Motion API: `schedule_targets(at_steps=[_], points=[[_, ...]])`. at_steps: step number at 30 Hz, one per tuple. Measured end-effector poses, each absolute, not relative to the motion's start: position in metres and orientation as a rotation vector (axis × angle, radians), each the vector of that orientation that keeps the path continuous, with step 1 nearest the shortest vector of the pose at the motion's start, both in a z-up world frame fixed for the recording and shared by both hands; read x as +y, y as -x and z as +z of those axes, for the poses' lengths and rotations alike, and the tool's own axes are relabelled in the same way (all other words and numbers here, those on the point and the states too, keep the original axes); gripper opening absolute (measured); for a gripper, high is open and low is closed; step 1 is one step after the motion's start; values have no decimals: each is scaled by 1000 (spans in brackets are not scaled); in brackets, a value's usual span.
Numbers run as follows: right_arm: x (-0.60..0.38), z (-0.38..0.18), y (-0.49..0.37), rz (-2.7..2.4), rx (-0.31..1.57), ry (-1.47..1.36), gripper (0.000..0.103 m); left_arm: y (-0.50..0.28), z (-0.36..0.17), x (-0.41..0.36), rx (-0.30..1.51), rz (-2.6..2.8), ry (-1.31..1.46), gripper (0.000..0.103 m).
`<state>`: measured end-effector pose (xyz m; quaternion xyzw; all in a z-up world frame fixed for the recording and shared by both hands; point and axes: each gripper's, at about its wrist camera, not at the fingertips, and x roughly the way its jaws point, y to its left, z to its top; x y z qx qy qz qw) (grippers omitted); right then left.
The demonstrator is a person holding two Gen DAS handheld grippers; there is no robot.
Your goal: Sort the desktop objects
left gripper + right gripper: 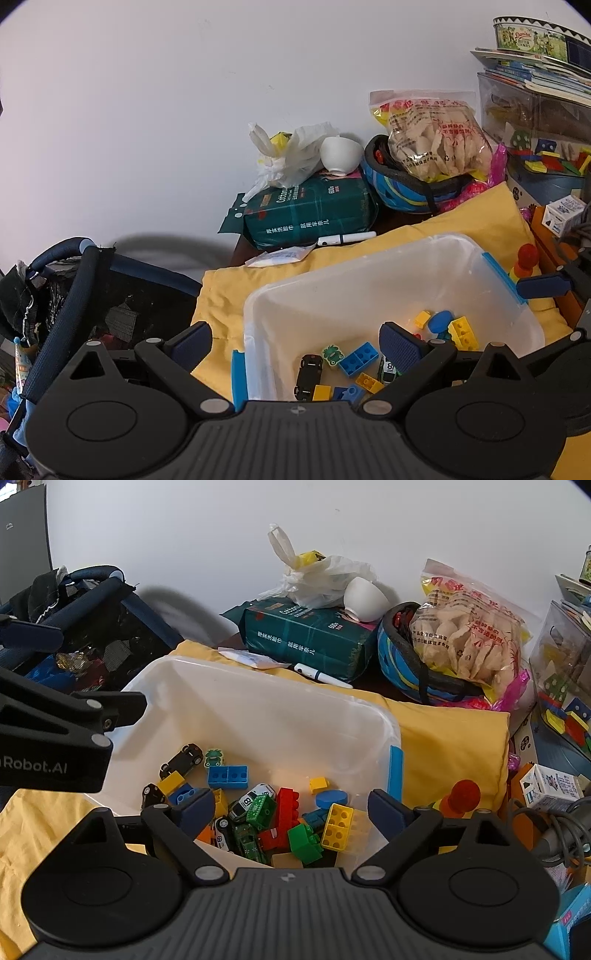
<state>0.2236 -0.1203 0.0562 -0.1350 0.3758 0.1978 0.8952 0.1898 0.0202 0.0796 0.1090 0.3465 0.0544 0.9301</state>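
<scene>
I am holding my left gripper (295, 341) wide open, gripping nothing, over the clear plastic box (369, 280) of toy bricks. My right gripper (291, 808) is gaping wide too, also empty, above the yellow brick (338, 825). My body is hiding the nearest bricks.

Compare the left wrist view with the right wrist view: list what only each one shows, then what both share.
Only the left wrist view shows the round biscuit tin on the stacked books at top right.

Only the right wrist view shows the green bricks, the red brick and the white toy car at the bin's near end.

Both show the clear plastic bin on the yellow cloth, the green tissue pack, the snack bag, and open, empty grippers: left, right.
</scene>
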Motion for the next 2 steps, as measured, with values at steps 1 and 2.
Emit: schedule_targets(at_steps=[1,2], points=[[-120,56,-224,410,778,279,92,-190,79,20,710,109,-224,99],[-120,56,-224,409,777,279,92,-190,79,20,711,109,-224,99]])
